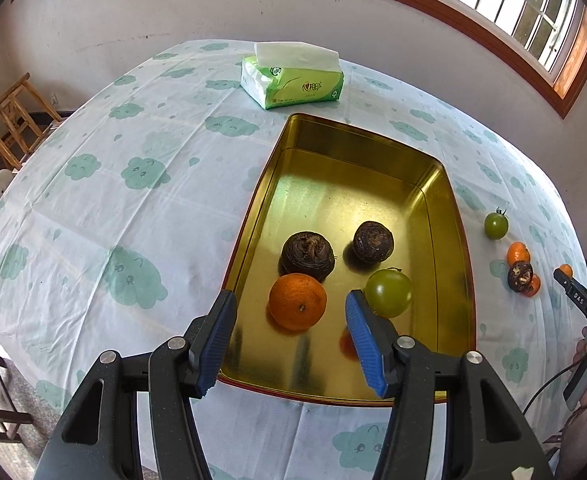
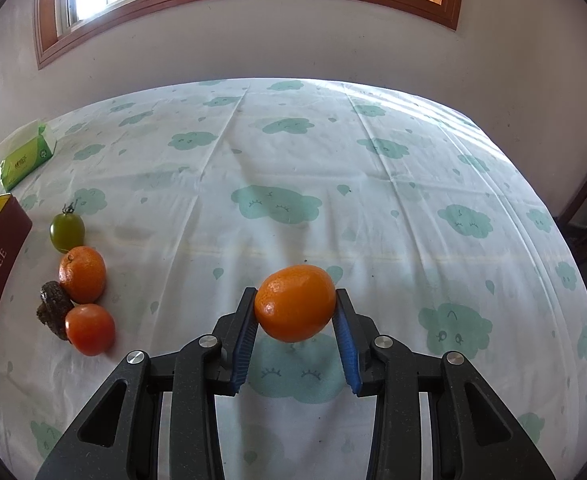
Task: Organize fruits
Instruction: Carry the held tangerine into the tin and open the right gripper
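Slippage is my main worry: my right gripper (image 2: 295,309) has its blue pads clamped on a smooth orange fruit (image 2: 295,303), and the pads meet it only at its two rounded sides, up near their tips. The fruit looks lifted off the cloud-print tablecloth (image 2: 333,184), so a jolt or a slight easing of the squeeze on the way across could let it roll out and run off over the cloth. Too hard a squeeze, I judge, would bruise it instead.

Off to the left of that gripper sits a small cluster I have not dealt with: a green tomato (image 2: 67,232), an orange (image 2: 82,274), a red-orange fruit (image 2: 90,329) and a dark knobbly one (image 2: 54,312), the last three touching. Brushing them as I pass could scatter them.

My left gripper (image 1: 291,316) hangs empty with its jaws partly apart, just above the near end of the gold tin tray (image 1: 449,216). An orange in the tray (image 1: 297,301) lies straight ahead between its fingers, untouched. Close beside the right finger is a green tomato in the tray (image 1: 389,292), and beyond both lie two dark brown bulbs (image 1: 307,255), apart from each other. Dropping my fruit carelessly among these four could knock them together or send it skidding on the slick metal. A tissue pack (image 1: 293,80) stands past the tray's far end.
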`<state>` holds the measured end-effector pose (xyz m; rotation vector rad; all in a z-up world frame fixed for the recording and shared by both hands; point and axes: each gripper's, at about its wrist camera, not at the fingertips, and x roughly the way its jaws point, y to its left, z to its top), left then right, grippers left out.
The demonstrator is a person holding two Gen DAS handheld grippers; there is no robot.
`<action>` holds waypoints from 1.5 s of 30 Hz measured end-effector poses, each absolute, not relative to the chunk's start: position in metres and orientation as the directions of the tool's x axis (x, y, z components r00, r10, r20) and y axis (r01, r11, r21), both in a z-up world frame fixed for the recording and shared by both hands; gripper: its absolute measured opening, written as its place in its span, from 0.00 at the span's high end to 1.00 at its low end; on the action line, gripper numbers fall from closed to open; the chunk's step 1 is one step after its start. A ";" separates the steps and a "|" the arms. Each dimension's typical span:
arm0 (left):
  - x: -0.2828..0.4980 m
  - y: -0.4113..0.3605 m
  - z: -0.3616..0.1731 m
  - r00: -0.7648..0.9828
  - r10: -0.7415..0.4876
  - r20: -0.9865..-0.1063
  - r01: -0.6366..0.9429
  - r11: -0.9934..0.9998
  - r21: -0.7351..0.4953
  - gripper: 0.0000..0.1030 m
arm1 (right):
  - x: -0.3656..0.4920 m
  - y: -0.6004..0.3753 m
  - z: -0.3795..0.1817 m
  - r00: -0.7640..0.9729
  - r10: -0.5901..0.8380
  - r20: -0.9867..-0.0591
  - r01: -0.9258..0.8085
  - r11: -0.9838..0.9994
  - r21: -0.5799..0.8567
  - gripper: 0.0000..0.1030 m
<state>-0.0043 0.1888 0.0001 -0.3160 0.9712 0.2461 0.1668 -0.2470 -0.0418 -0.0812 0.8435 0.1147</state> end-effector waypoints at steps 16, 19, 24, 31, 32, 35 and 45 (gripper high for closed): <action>-0.021 0.215 0.009 0.537 0.138 -0.832 -0.403 0.909 -0.109 0.38 | 0.125 -0.078 0.016 0.601 0.379 -0.703 -0.519 0.855 0.017 0.63; -0.026 0.223 0.008 0.530 0.160 -0.833 -0.424 0.901 -0.097 0.36 | 0.113 -0.039 0.014 0.551 0.435 -0.712 -0.599 0.801 0.026 0.63; -0.035 0.239 0.006 0.516 0.186 -0.836 -0.470 0.878 -0.095 0.33 | 0.095 0.019 0.008 0.473 0.499 -0.725 -0.699 0.714 0.035 0.63; -0.049 0.259 0.001 0.495 0.219 -0.841 -0.514 0.854 -0.080 0.30 | 0.083 0.077 -0.007 0.392 0.528 -0.753 -0.773 0.634 0.042 0.63; -0.051 0.262 0.001 0.494 0.220 -0.841 -0.520 0.850 -0.082 0.30 | 0.082 0.083 -0.009 0.387 0.528 -0.756 -0.779 0.625 0.037 0.63; -0.056 0.268 -0.002 0.484 0.227 -0.845 -0.537 0.839 -0.083 0.29 | 0.078 0.097 -0.015 0.372 0.527 -0.765 -0.795 0.606 0.031 0.63; -0.064 0.276 -0.011 0.466 0.227 -0.855 -0.562 0.823 -0.088 0.28 | 0.076 0.113 -0.027 0.346 0.514 -0.785 -0.810 0.586 0.026 0.63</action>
